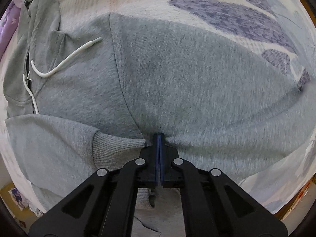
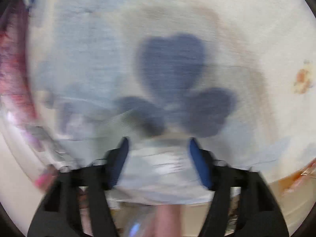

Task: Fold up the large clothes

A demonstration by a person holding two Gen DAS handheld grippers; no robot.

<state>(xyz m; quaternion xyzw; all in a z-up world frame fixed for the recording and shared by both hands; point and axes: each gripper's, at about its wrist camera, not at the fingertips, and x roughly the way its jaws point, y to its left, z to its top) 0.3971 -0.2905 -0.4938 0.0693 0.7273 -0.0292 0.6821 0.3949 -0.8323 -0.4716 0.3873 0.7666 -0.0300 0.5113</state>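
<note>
Left tongs (image 1: 159,136) clamped on the grey hoodie (image 1: 177,83), its body stretching far ahead; right tongs (image 2: 158,141) apart over bedsheet (image 2: 79,59)

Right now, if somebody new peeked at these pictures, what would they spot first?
First, the big grey hoodie filling the left wrist view, spread on a flowery bedsheet, with the left hand-held gripper pinched shut on its fabric. Next, its white drawstring curling at the left. In the blurry right wrist view, the right hand-held gripper hangs open above a dark blue flower print.
</note>
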